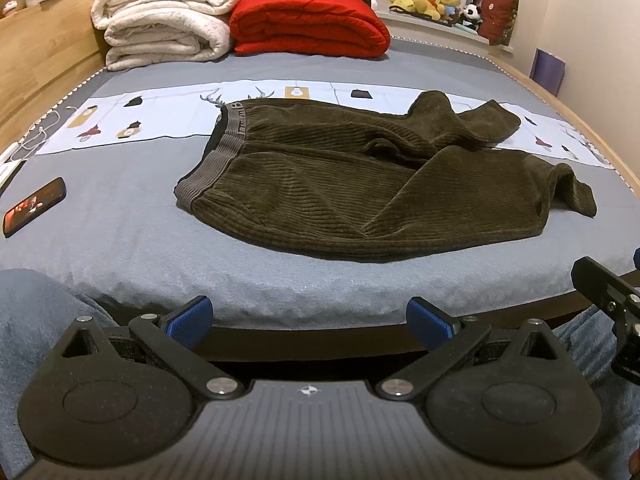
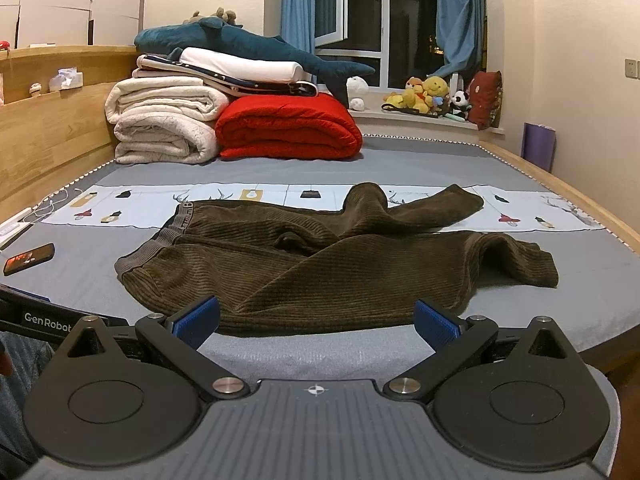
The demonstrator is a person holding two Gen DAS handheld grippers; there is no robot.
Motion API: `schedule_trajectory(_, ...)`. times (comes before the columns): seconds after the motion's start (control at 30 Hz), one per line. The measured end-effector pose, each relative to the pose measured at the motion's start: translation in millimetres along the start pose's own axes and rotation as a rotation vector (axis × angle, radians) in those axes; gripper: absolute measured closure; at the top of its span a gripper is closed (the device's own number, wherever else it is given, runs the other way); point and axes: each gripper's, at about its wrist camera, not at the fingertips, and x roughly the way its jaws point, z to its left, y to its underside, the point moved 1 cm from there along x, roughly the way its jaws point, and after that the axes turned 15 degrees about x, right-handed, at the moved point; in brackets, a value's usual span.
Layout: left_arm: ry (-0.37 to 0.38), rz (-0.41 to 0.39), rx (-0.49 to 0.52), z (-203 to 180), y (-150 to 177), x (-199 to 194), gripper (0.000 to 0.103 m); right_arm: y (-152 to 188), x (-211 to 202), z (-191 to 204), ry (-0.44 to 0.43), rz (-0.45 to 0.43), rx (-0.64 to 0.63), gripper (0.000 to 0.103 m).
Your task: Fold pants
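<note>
Dark olive corduroy pants [image 1: 352, 184] lie spread on the grey bed, waistband [image 1: 212, 160] to the left, both legs running right and rumpled, the far leg twisted upward. They also show in the right wrist view [image 2: 320, 264]. My left gripper [image 1: 308, 320] is open and empty, held off the bed's near edge, short of the pants. My right gripper [image 2: 316, 320] is open and empty, its blue pads [image 2: 196, 320] just before the pants' near hem. Part of the right gripper [image 1: 612, 300] shows at the right edge of the left wrist view.
A phone [image 1: 34, 206] lies on the bed at left, with white cables [image 1: 36, 136] beyond. Folded white blankets [image 1: 160, 20] and a red quilt [image 1: 308, 24] are stacked at the far end. A wooden side board [image 1: 40, 52] runs along the left. Plush toys [image 2: 432, 94] sit on the windowsill.
</note>
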Motion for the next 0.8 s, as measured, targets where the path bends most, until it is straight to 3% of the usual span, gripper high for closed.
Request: schedule_trajectory(0.8, -0.002, 0.015, -0.021, 4.0, 3.7, 4.2, 0.0, 4.0, 4.8, -3.2, -0.002, 0.015, 0.014, 0.001)
